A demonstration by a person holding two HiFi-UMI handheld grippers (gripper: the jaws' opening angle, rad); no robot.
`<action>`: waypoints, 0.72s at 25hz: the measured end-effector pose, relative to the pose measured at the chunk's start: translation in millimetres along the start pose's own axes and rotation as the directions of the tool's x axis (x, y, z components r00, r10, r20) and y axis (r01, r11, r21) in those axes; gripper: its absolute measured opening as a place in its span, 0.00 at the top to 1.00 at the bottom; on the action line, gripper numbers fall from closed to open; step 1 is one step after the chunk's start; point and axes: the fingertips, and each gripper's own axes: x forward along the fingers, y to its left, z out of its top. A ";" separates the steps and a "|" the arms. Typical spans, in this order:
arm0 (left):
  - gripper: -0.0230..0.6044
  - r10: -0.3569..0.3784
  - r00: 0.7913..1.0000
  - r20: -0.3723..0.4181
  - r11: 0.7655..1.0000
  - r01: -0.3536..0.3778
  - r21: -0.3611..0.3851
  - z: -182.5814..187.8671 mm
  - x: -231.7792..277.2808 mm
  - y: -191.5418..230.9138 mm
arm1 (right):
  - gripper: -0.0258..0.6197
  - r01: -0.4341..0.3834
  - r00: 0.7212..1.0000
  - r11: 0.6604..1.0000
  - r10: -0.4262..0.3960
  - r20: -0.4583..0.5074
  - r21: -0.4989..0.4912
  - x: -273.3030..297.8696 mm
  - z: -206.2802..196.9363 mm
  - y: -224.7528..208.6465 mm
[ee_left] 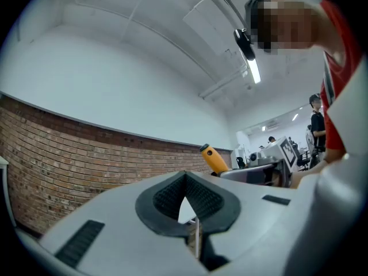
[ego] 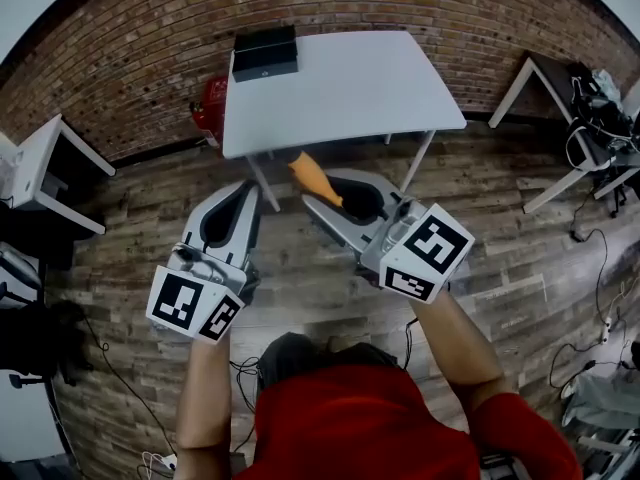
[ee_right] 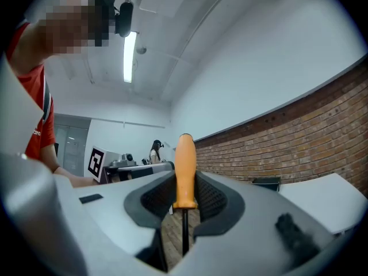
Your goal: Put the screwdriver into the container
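R gripper (ego: 338,193) (ee_right: 184,184): jaws clamped on screwdriver (ego: 314,177) (ee_right: 185,168) (ee_left: 213,158), pads on the lower part of the orange handle. Rest of the handle sticks out past the tips. Thin dark shaft runs back btw the jaws toward the gripper body. In right gripper view the tool sits centred in the jaw gap, in line w/ the jaws.

L gripper (ego: 243,190) (ee_left: 185,180): jaws narrow, tips touching, only a small triangular gap behind them, nothing in it. It's left of R gripper, apart from it. Both are held out over the wood floor (ego: 300,288) and point toward the table. From L gripper's view the orange handle shows ahead-right of its tips.

Black container (ego: 265,53) (ee_right: 265,183): on the far-left corner of white table (ego: 350,88), touching the tabletop. Rel. to R gripper it's ahead of the tips and off to the right of its pointing line, well apart. Rel. to L gripper it's roughly straight ahead, also well apart.

Screwdriver not in container. Handle end is near the table's near edge in head view, can't tell height vs tabletop.

Brick wall (ego: 150,58) is beyond the table, past the container. Red object (ego: 210,108) sits at the wall's foot, left of the table, ahead-left of L gripper's tips.
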 end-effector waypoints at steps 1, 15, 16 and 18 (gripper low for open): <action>0.94 0.003 1.000 -0.001 1.000 -0.003 0.000 -0.2 2.3 0.2 | 0.80 -0.003 1.000 1.000 0.003 -0.001 -0.001 0.1 0.2 -3.0; 0.94 0.009 1.000 0.011 1.000 -0.009 -0.015 -11.8 46.3 55.5 | 0.80 -0.010 1.000 1.000 0.009 -0.020 -0.020 42.4 -1.4 -56.8; 0.94 0.009 1.000 0.013 1.000 -0.008 -0.016 -12.6 51.4 63.2 | 0.80 -0.008 1.000 1.000 0.008 -0.022 -0.022 48.7 -1.1 -63.0; 0.94 0.005 1.000 0.012 1.000 -0.005 -0.014 -14.1 62.1 78.9 | 0.80 -0.006 1.000 1.000 0.005 -0.026 -0.025 62.4 -0.4 -75.2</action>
